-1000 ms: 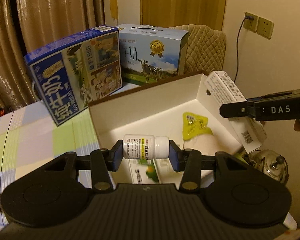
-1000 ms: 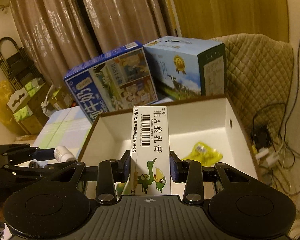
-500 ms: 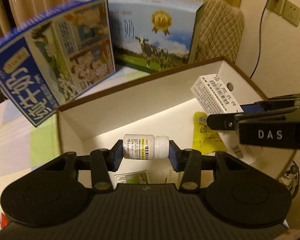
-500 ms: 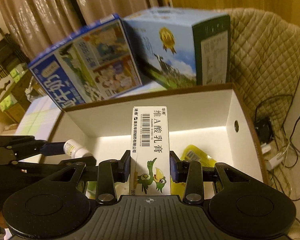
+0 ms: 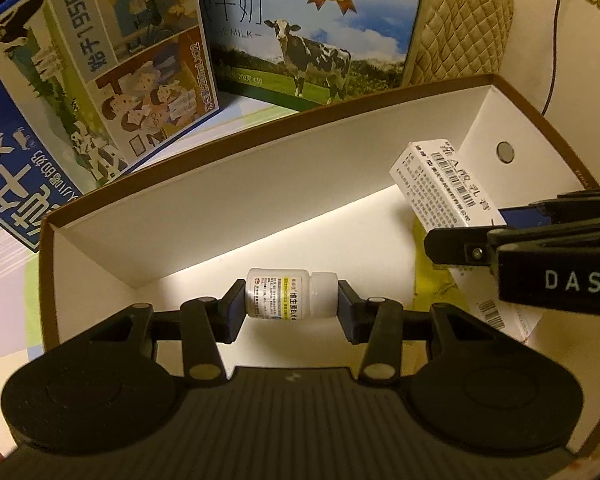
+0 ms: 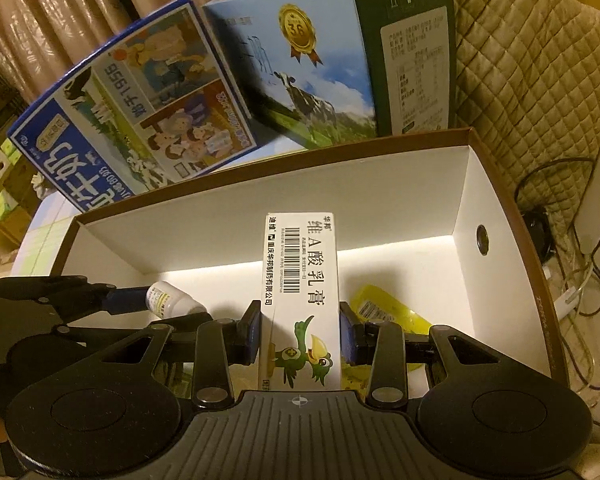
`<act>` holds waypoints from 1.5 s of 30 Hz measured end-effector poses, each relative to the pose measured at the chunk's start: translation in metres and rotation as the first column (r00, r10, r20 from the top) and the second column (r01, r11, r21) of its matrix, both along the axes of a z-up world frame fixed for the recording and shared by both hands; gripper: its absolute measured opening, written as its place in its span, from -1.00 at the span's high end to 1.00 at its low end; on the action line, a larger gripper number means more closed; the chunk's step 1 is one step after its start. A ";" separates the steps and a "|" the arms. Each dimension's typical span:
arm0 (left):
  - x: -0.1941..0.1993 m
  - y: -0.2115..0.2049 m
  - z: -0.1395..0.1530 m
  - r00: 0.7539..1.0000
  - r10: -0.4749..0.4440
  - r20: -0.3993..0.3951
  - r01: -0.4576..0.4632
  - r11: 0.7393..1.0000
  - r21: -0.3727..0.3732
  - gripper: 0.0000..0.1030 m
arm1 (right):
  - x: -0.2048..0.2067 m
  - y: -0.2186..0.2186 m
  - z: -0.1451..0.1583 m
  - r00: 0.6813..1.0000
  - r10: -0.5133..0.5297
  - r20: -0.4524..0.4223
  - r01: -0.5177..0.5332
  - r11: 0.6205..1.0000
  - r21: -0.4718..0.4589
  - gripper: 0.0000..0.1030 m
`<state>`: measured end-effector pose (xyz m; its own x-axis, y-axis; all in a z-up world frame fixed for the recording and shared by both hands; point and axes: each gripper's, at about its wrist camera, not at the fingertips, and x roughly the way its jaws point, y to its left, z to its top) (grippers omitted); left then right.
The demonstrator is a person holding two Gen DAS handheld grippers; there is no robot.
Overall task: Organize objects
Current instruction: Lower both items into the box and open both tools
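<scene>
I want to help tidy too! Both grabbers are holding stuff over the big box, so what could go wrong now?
1. The left gripper pinches the round white bottle only by its two ends, so it might roll or slip out and drop.
2. The right gripper grips the tall carton near its bottom end, so it could tip.
3. Both hang close together over the white box, where a yellow packet already lies; they might bump, or land on it.

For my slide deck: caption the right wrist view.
Right gripper holds a white ointment carton over an open white-lined box; left gripper brings a pill bottle.
</scene>
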<state>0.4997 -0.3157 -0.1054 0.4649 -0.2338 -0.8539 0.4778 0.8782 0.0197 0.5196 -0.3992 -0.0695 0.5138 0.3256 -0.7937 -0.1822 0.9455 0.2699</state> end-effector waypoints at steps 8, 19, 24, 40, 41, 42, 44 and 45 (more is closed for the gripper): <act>0.004 0.003 0.002 1.000 0.006 0.014 -0.006 1.000 0.007 -0.14 | 0.008 0.002 -0.004 1.000 0.014 -0.016 -0.013 1.000 0.013 0.31; -0.005 0.020 0.026 0.999 0.018 0.035 -0.017 0.999 -0.033 -0.37 | 0.004 0.007 0.011 0.998 0.029 0.053 -0.030 0.999 0.013 -0.08; -0.020 0.030 0.044 0.998 0.017 0.052 -0.014 0.998 -0.067 -0.52 | -0.017 -0.003 0.026 0.998 0.003 0.064 -0.005 1.000 0.030 -0.22; -0.093 0.071 0.100 0.989 0.122 0.081 -0.106 0.980 -0.170 -0.70 | -0.107 -0.021 0.067 0.993 -0.054 0.109 0.042 0.993 0.106 -0.34; -0.100 0.074 0.103 0.988 0.127 0.085 -0.111 0.979 -0.174 -0.70 | -0.113 -0.020 0.069 0.992 -0.057 0.112 0.044 0.993 0.111 -0.34; -0.106 0.076 0.106 0.987 0.133 0.088 -0.116 0.978 -0.176 -0.70 | -0.118 -0.019 0.072 0.992 -0.057 0.116 0.043 0.992 0.116 -0.34; -0.117 0.081 0.109 0.986 0.139 0.093 -0.121 0.977 -0.177 -0.71 | -0.128 -0.016 0.077 0.991 -0.055 0.124 0.041 0.992 0.119 -0.34; -0.123 0.083 0.111 0.985 0.145 0.092 -0.127 0.976 -0.178 -0.71 | -0.134 -0.015 0.079 0.990 -0.053 0.127 0.038 0.992 0.120 -0.34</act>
